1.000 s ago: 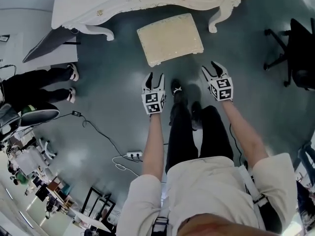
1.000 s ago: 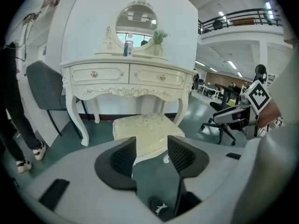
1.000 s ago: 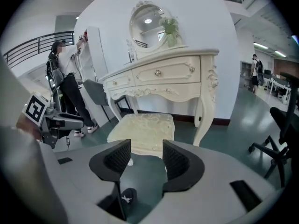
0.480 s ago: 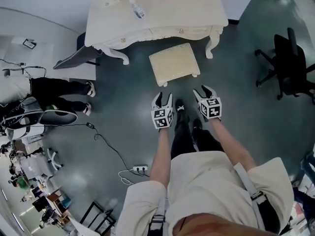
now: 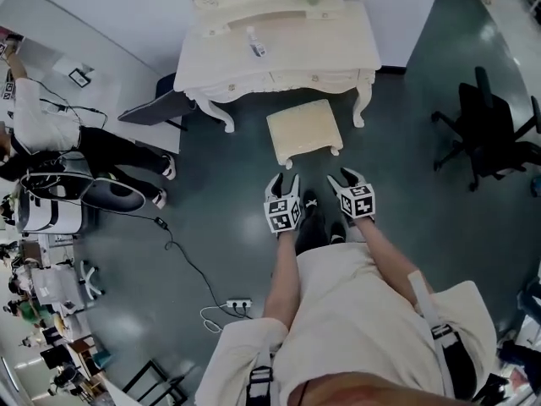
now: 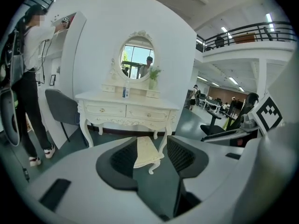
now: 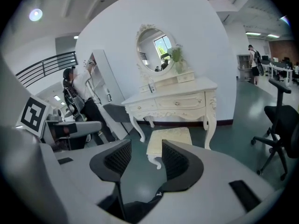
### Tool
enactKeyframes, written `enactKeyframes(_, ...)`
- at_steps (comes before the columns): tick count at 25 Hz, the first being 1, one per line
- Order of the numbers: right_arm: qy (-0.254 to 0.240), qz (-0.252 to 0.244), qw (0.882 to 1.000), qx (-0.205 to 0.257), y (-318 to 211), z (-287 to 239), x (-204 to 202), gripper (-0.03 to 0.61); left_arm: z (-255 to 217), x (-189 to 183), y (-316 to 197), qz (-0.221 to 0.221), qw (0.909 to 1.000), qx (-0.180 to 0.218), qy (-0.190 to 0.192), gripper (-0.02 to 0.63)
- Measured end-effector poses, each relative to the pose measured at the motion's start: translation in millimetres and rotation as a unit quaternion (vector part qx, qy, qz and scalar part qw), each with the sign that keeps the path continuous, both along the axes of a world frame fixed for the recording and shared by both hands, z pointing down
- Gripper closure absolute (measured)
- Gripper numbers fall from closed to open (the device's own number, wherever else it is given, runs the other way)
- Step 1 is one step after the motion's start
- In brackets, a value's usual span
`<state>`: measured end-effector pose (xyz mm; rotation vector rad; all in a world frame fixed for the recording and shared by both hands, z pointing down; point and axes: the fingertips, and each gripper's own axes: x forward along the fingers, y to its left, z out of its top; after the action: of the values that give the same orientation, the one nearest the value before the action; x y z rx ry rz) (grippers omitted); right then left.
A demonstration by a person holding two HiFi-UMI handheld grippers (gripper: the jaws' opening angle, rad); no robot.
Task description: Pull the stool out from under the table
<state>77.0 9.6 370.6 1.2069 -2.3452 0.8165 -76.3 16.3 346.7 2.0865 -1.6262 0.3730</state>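
Left gripper (image 5: 284, 180) higher above stool (image 5: 305, 131)

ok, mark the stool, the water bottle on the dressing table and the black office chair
stool (image 5: 304, 131): head view, middle of the cushioned seat top.
water bottle (image 5: 255, 43): head view, middle of its body.
office chair (image 5: 490, 132): head view, its black upper part.

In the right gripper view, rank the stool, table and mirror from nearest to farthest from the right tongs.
1. Stool: on the floor, straight ahead.
2. Table: behind the stool, against the wall.
3. Mirror: atop the table, at its back.
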Motion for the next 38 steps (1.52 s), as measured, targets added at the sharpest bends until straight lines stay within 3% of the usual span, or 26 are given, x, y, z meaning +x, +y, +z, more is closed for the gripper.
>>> enactKeyframes(5, 0.016, -0.052, 0.998, 0.022, 25, -6, -19, 0.348, -6, 11, 19, 0.042, 0.9989, 0.013, -0.017, 0.405)
enactKeyframes(10, 0.016, -0.065, 0.997, 0.039, 34, -10, -26, 0.361, -10, 14, 37, 0.053, 0.9982, 0.023, -0.013, 0.445)
enactKeyframes(14, 0.011, -0.052, 0.998, 0.042, 35, -14, -19, 0.444, -17, 10, 43, 0.048, 0.9981, 0.038, -0.010, 0.516)
enactKeyframes(20, 0.011, -0.035, 0.999, 0.038, 39, -12, -9, 0.512, -21, 13, 49, 0.049, 0.9982, 0.033, -0.006, 0.598)
enactKeyframes(25, 0.009, -0.024, 0.999, 0.035, 42, -11, 3, 0.534, -24, 12, 51, 0.034, 0.9986, 0.030, 0.027, 0.598)
enactKeyframes(38, 0.005, -0.013, 1.000, 0.023, 40, -5, 17, 0.535, -20, 20, 49, 0.041, 0.9986, 0.027, 0.018, 0.598)
